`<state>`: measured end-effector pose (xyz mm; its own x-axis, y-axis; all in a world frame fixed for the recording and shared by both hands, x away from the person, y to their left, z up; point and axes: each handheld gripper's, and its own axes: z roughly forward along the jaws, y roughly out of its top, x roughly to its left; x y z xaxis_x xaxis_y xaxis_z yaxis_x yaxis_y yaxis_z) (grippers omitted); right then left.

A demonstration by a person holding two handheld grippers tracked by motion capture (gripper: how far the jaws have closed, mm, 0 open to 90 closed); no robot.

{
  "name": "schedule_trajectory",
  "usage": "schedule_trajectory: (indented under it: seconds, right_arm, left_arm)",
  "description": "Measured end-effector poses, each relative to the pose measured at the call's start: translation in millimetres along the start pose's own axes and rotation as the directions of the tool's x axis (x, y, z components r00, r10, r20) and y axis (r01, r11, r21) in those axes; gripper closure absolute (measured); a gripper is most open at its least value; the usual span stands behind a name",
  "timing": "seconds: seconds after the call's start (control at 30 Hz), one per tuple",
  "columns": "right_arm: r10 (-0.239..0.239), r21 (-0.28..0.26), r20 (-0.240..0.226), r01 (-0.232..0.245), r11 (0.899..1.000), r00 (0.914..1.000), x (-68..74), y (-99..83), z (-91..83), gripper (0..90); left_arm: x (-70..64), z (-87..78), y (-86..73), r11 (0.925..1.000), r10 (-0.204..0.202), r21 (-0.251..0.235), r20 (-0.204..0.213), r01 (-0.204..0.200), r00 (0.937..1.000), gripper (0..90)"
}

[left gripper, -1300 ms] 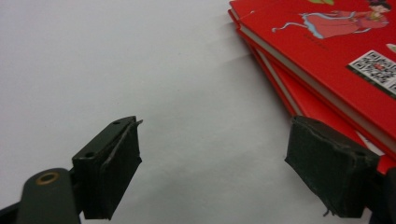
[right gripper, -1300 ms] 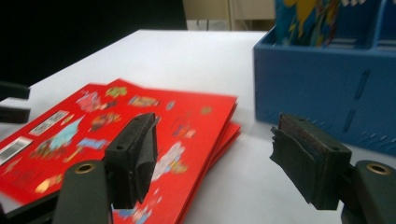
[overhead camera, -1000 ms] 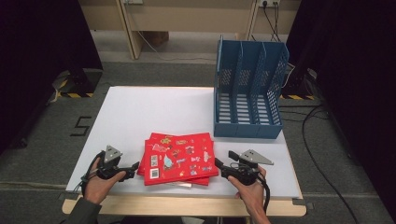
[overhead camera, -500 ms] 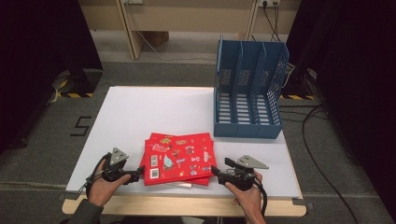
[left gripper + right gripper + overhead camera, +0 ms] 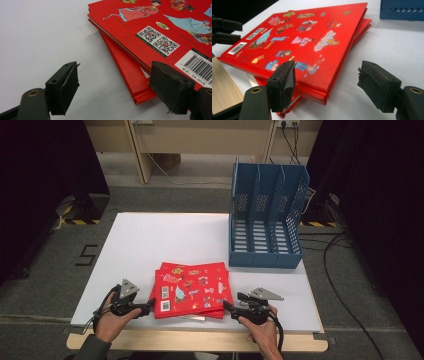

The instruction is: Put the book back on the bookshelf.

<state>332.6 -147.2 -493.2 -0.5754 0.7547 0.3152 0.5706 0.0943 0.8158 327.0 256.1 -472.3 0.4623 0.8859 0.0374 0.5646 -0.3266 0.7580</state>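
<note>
— where are your claws right now?

— both low at the near edge of the white table. my left gripper sits at the left corner of the red books, my right gripper at their right corner.

— open or closed?

— both wide open, holding nothing. in the left gripper view the stack's corner lies between my jaws, and one pad sits just in front of the top book's barcode edge. in the right gripper view the stack's near corner lies between my jaws too, one pad in front of the cover, the other out over bare table.

— how do the books lie?

— flat, stacked a little askew, so the lower book pokes out under the top one. they're at the near middle of the table.

— anything else there?

— a blue file rack stands at the far right, well apart from the books.
</note>
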Motion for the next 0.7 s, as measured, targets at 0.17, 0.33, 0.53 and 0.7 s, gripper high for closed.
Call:
schedule_trajectory:
  seconds: [0.17,0.33,0.53,0.7]
  right_arm:
    - [0.019,0.01,-0.017,-0.019,1.0,0.9997,-0.2,0.4,3.0,29.5]
    - [0.052,0.017,-0.031,-0.052,0.999,0.9981,-3.0,1.6,10.1,29.8]
    - [0.116,0.008,-0.059,-0.116,0.993,0.9914,-9.2,3.5,12.1,31.9]
    - [0.192,0.016,-0.065,-0.191,0.981,0.9793,-11.8,3.5,14.9,35.3]
  left_arm:
    - [-6.3,-0.9,0.9,1.0,0.009,-0.002,0.013,-0.009,0.9999,24.7]
    - [-12.9,-0.2,1.9,0.9995,0.032,-0.002,0.026,-0.032,0.9992,20.9]
    - [-12.4,0.4,1.8,0.9997,0.025,0.0,0.027,-0.025,0.9993,19.9]
    - [-12.6,0.5,2.0,0.9998,0.022,0.0,0.03,-0.022,0.9993,20.5]
